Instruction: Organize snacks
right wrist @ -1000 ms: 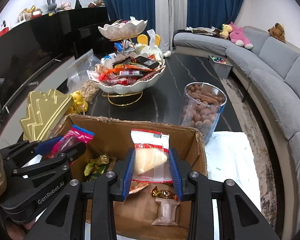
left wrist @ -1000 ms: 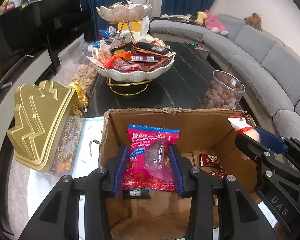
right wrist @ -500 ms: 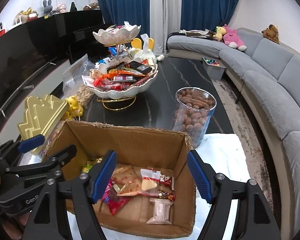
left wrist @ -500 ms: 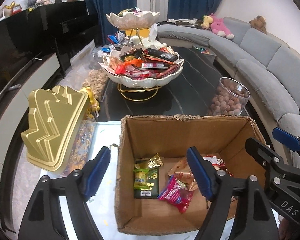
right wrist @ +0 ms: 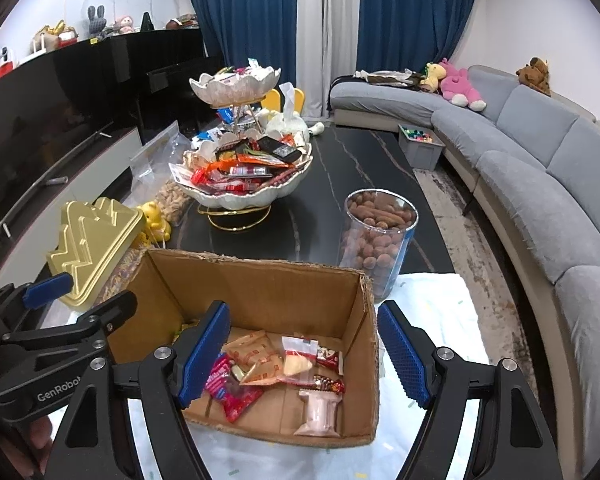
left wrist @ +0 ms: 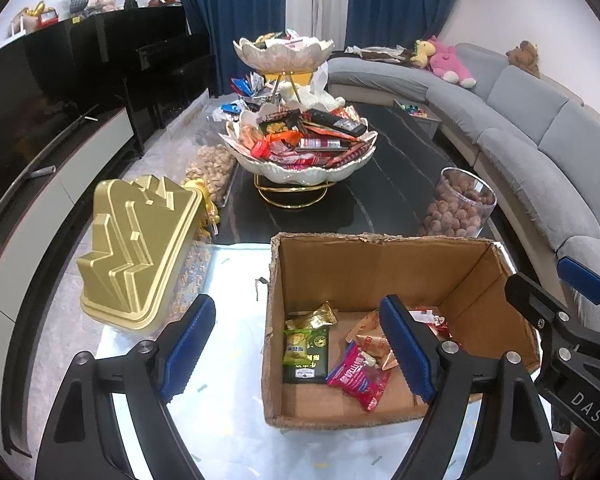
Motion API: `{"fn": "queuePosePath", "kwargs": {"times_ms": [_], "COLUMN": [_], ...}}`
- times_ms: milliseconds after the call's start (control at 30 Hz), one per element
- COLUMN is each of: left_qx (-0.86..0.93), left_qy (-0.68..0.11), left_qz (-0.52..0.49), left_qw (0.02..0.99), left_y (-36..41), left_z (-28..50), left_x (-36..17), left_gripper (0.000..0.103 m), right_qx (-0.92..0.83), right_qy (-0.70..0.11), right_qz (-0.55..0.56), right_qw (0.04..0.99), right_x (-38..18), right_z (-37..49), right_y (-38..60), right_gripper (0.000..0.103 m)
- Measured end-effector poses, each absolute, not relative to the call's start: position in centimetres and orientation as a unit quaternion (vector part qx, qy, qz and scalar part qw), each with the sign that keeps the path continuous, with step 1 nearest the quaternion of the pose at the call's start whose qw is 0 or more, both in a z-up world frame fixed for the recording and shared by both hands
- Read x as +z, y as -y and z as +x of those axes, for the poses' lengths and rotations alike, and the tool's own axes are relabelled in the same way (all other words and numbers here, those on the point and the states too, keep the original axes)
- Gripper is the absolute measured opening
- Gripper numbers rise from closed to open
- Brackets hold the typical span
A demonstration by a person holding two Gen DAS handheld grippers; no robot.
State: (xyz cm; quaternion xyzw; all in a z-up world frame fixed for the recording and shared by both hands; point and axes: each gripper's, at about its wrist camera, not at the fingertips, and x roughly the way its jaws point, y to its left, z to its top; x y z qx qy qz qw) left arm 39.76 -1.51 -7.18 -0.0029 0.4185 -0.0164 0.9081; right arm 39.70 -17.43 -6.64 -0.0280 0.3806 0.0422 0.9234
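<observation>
Both grippers, left gripper [left wrist: 296,354] and right gripper [right wrist: 302,354], jaws opening, empty; snack packets [right wrist: 284,364] in cardboard box [left wrist: 380,256] light, crinkly: pinch mid-body.

A cardboard box [left wrist: 380,264] sits on the desk [left wrist: 228,408] with snack packets [left wrist: 358,374] lying in it. From the box, a stepped tin [left wrist: 136,252] lies at 9 o'clock, a tiered snack bowl [left wrist: 300,160] stands at 12 o'clock, and a jar of nuts [left wrist: 460,208] stands at 2 o'clock. A sofa [left wrist: 548,152] curves along behind the jar, at 3 o'clock.
</observation>
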Motion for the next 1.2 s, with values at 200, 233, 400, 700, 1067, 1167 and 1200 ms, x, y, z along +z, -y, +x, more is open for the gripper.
{"fn": "queuePosePath", "kwargs": {"times_ms": [200, 233, 400, 700, 1067, 1167, 1200], "left_qx": [-0.017, -0.017, -0.018, -0.021, -0.025, -0.027, -0.027], "left_qy": [-0.409, -0.407, -0.401, -0.388, -0.377, -0.377, -0.376], "left_qz": [-0.001, 0.000, 0.001, 0.005, 0.015, 0.018, 0.019], "left_qw": [0.912, 0.913, 0.916, 0.921, 0.926, 0.926, 0.926], "left_y": [1.5, 1.5, 1.6, 1.7, 2.2, 2.5, 2.6], "left_z": [38.2, 37.8, 36.4, 33.1, 27.9, 26.3, 25.8], "left_x": [-5.8, -5.5, -4.4, -2.5, -1.0, -1.1, -1.1], "left_gripper": [0.084, 0.084, 0.084, 0.084, 0.084, 0.084, 0.084], "right_qx": [0.042, 0.041, 0.040, 0.032, 0.031, 0.032, 0.032], "right_qy": [-0.372, -0.371, -0.366, -0.354, -0.345, -0.344, -0.343], "right_qz": [-0.027, -0.027, -0.027, -0.023, -0.017, -0.019, -0.019], "right_qw": [0.927, 0.927, 0.930, 0.934, 0.938, 0.938, 0.939], "right_x": [-5.4, -5.2, -4.1, -2.0, -0.9, -0.9, -0.8], "right_z": [38.0, 37.7, 36.1, 33.0, 27.9, 26.3, 25.8], "right_y": [17.5, 17.5, 17.7, 18.2, 18.9, 19.0, 19.0], "right_gripper": [0.077, 0.077, 0.077, 0.077, 0.077, 0.077, 0.077]}}
